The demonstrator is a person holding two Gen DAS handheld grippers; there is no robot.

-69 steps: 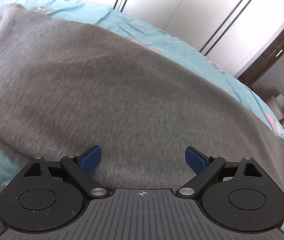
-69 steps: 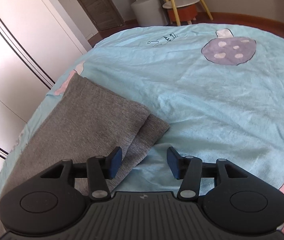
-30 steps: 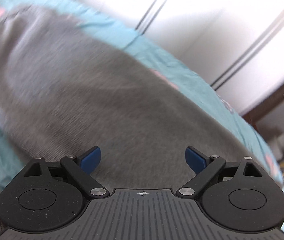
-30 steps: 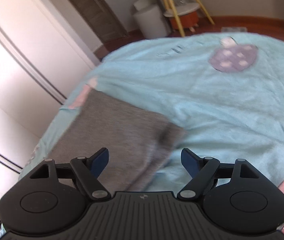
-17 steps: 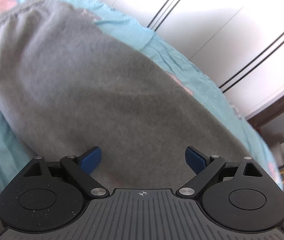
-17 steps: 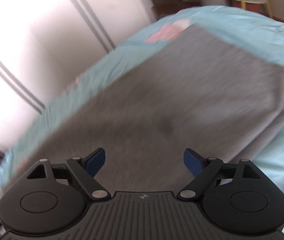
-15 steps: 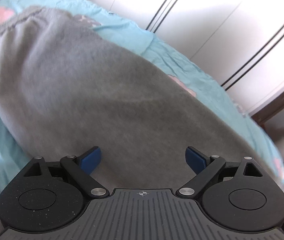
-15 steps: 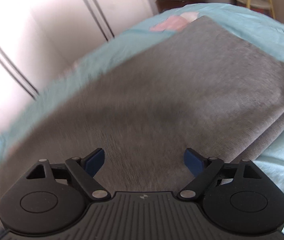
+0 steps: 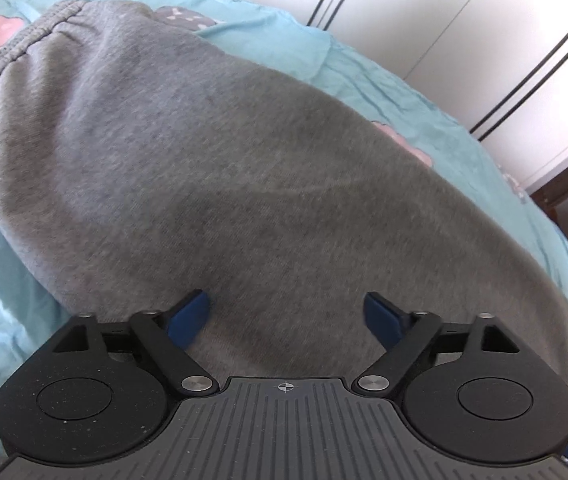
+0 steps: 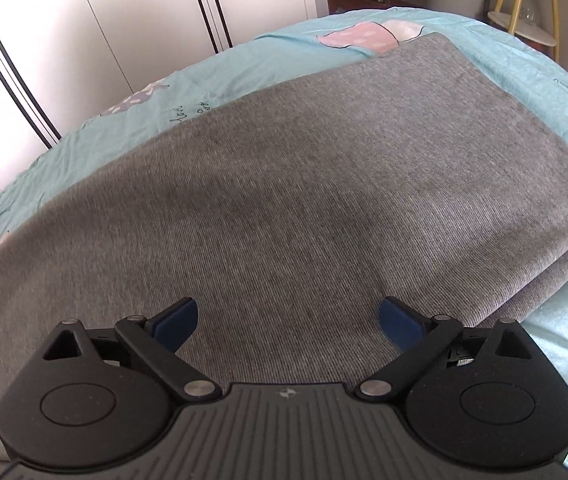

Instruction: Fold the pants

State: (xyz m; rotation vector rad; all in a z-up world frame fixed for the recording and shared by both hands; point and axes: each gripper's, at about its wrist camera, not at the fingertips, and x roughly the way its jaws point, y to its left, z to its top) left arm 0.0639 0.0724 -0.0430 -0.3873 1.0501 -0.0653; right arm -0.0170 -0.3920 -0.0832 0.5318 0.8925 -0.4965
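Hovering: both grippers hang over the grey pants, nothing pinched yet
Left gripper: jaws apart over the fabric, they've just been closing a little, only flat cloth lying under the gap, no grip
Right gripper: as wide as it goes, jaws have just been opening, nothing held either
What changed: a second ago the right gripper looked at the leg-end corner with lots of bare sheet, now it sits over the middle of the pants, so my guess is a mid-length fold is coming
Pants: lying flat on the bed, legs stacked on each other, waistband at the far left, leg ends at the right
Bed sheet: teal with cartoon prints, all around the pants
Containers: none that I can spot
Far back: white wardrobe doors
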